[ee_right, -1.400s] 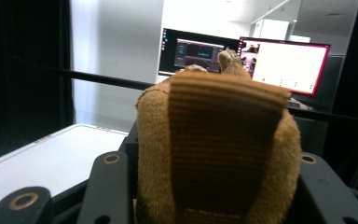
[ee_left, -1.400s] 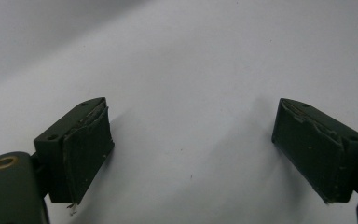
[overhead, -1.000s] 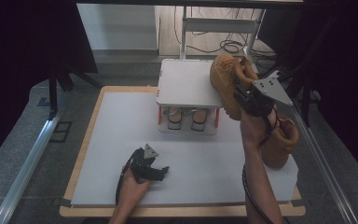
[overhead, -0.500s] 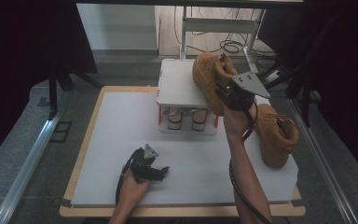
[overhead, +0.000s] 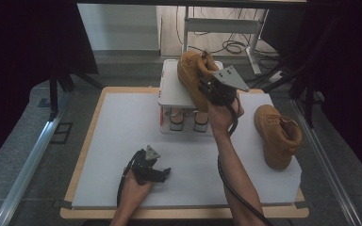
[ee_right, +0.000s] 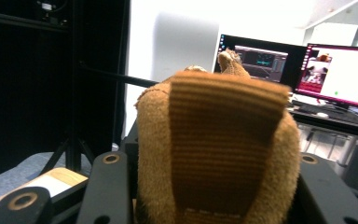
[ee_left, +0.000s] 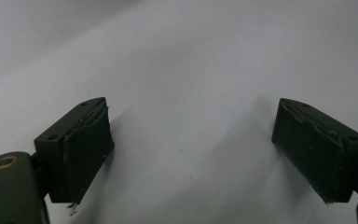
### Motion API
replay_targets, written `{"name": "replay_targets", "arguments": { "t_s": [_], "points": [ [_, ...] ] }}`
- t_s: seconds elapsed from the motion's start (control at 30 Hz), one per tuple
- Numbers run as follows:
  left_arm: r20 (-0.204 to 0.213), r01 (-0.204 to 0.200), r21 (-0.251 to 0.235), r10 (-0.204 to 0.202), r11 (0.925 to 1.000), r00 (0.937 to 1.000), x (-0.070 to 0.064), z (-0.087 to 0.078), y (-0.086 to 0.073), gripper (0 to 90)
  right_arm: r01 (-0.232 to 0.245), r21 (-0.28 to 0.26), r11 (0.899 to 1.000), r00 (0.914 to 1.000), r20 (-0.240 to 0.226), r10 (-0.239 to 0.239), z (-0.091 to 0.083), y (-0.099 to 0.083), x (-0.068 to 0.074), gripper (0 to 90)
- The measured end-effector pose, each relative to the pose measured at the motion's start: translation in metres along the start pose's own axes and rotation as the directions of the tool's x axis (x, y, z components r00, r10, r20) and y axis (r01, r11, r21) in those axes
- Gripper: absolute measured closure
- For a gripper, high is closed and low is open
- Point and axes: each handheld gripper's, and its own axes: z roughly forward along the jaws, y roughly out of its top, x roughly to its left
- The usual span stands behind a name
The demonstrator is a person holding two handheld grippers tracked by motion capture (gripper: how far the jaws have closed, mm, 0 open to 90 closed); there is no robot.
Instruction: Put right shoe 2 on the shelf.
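Observation:
My right gripper [overhead: 210,86] is shut on a tan suede boot [overhead: 192,75], holding it by the heel above the white shoe rack [overhead: 171,92] at the back of the board. Up close in the right gripper view, the boot's heel and ribbed pull tab [ee_right: 219,140] sit squeezed between the two jaws. A second tan boot [overhead: 275,134] lies on the white board [overhead: 113,141] at the right. At the near edge my left gripper [overhead: 158,173] rests low on the board, open, with bare white surface between its pads [ee_left: 86,149].
A pair of light shoes [overhead: 187,120] sits on the rack's lower shelf. Dark frame legs [overhead: 59,89] stand left of the board, and a metal rail [overhead: 23,165] runs along the left. Monitors [ee_right: 298,65] show beyond the boot in the right gripper view.
My right gripper has carried the boot leftward from the board's right side to above the rack's top. The left gripper has stayed put.

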Motion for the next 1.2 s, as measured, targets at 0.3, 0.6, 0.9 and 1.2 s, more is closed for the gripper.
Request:
{"name": "replay_targets", "arguments": {
  "t_s": [0.3,0.6,0.9,1.2],
  "points": [
    [0.0,0.001,0.0,-0.001,1.0,1.0,0.0,0.0,0.0,11.6,-0.008,0.003,1.0,0.9996,-0.029,0.008,0.023,0.0,0.016,53.0],
    [0.001,0.0,-0.001,0.0,1.0,1.0,0.0,0.0,0.0,11.6,-0.034,0.011,0.999,0.9986,-0.041,0.034,0.048,-0.004,0.027,52.8],
    [0.001,0.0,0.0,0.0,1.0,1.0,0.0,0.0,0.0,11.7,-0.055,0.019,0.998,0.998,-0.032,0.055,0.065,-0.012,0.027,52.0],
    [0.001,0.0,0.0,0.0,1.0,1.0,0.0,0.0,0.0,11.7,-0.093,0.08,0.992,0.9946,-0.04,0.096,0.061,-0.02,0.018,28.1]
  ]
}}
